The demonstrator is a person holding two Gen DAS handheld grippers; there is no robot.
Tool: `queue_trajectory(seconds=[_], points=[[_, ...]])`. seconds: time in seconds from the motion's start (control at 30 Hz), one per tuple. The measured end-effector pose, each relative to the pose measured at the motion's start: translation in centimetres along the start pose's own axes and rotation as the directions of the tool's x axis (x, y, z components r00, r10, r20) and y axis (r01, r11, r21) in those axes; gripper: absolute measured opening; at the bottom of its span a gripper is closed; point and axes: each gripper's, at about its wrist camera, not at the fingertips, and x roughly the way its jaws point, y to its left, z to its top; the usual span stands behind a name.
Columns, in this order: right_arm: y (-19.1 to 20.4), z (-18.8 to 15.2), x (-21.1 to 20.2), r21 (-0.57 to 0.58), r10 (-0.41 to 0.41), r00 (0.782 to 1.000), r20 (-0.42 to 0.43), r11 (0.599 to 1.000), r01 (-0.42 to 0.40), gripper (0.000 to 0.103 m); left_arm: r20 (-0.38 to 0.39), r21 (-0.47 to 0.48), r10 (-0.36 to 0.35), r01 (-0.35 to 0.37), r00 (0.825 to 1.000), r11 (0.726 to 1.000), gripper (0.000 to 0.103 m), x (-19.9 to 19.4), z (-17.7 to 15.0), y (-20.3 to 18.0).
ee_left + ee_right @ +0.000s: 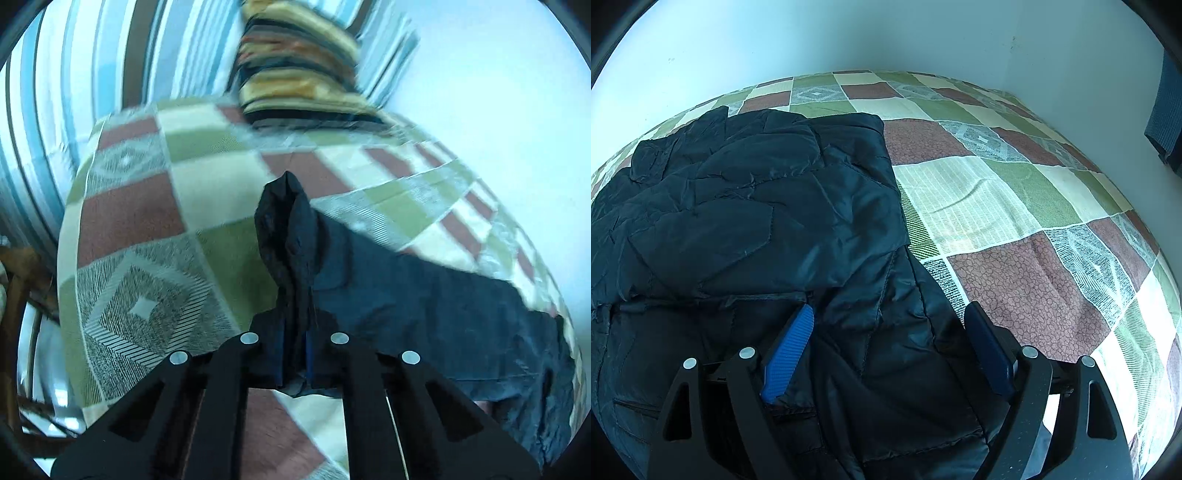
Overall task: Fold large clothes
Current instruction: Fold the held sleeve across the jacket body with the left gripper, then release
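The dark quilted jacket (746, 206) lies on the patchwork bed (997, 206), soft, slick, probably light, best taken at hem or corner; left tool (294, 354) is clamped on a bunched fold, right tool (886, 350) stands apart over the fabric.

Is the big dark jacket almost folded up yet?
Partly. One part of the dark jacket already lies folded over the rest on the checked bedspread. Right now the left gripper is shut on a bunched piece of it, while the right gripper is open above the fabric. The remaining folds are left: it isn't a tidy bundle yet.
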Motion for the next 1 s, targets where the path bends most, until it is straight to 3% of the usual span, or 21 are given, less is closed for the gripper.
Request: queue_trajectory(seconds=[0.23, 0.43, 0.73, 1.0], points=[[-0.1, 0.1, 0.0, 0.002, 0.001, 1.000, 0.002, 1.000, -0.001, 0.082, 0.089, 0.171, -0.178, 0.161, 0.980, 0.972, 0.007, -6.2, 0.2, -9.0], [-0.2, 0.1, -0.1, 0.011, 0.010, 1.000, 0.001, 1.000, -0.010, 0.082, 0.045, 0.336, -0.316, 0.283, 0.948, 0.898, 0.007, -8.6, -2.5, -19.1], [-0.2, 0.1, 0.0, 0.019, 0.017, 1.000, 0.000, 1.000, -0.017, 0.082, -0.127, 0.507, -0.430, 0.431, 0.894, 0.746, 0.007, -9.3, -11.3, -33.2], [-0.3, 0.0, 0.2, 0.038, 0.034, 0.999, -0.003, 0.999, -0.034, 0.082, -0.261, 0.605, -0.448, 0.506, 0.855, 0.614, 0.007, -9.6, -20.1, -42.0]])
